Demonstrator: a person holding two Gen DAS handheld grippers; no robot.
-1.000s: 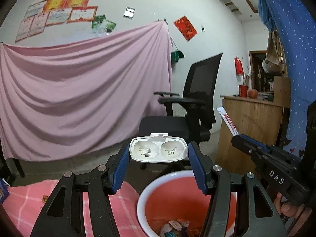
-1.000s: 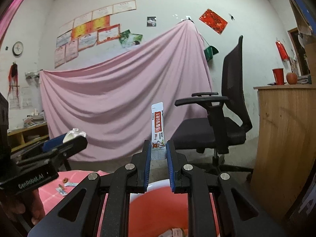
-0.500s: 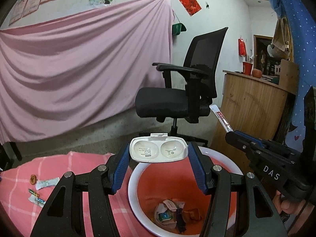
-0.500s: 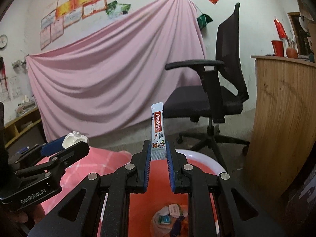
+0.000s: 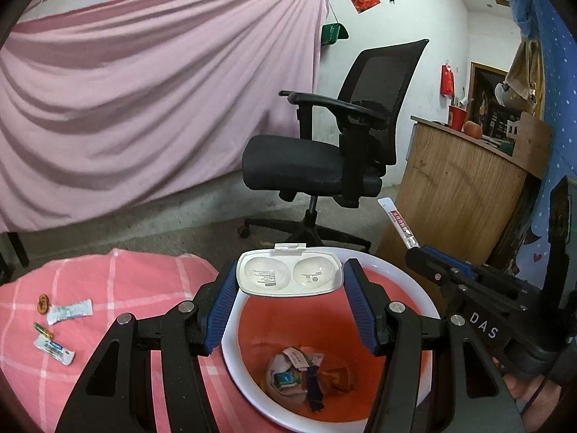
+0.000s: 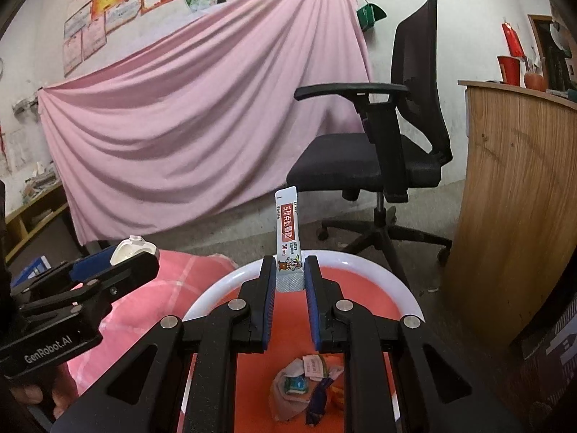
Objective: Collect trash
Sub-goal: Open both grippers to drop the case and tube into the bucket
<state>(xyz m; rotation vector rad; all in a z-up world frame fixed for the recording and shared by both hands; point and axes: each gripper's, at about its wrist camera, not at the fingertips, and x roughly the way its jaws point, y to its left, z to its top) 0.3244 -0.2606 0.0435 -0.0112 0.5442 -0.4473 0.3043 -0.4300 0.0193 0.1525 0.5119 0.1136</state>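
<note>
My left gripper is shut on a white plastic blister tray and holds it over the near-left rim of a red basin with a white rim. My right gripper is shut on a white and red sachet that stands upright above the same basin. Crumpled wrappers lie on the basin's floor. The right gripper with its sachet shows at the right in the left wrist view. The left gripper shows at the left in the right wrist view.
The basin sits on a pink checked cloth. Two sachets, a small battery and a brown bit lie on it at the left. A black office chair and a wooden counter stand behind.
Both grippers have tilted downward over the basin, so its floor and the trash in it now show. Both still hold their items.
</note>
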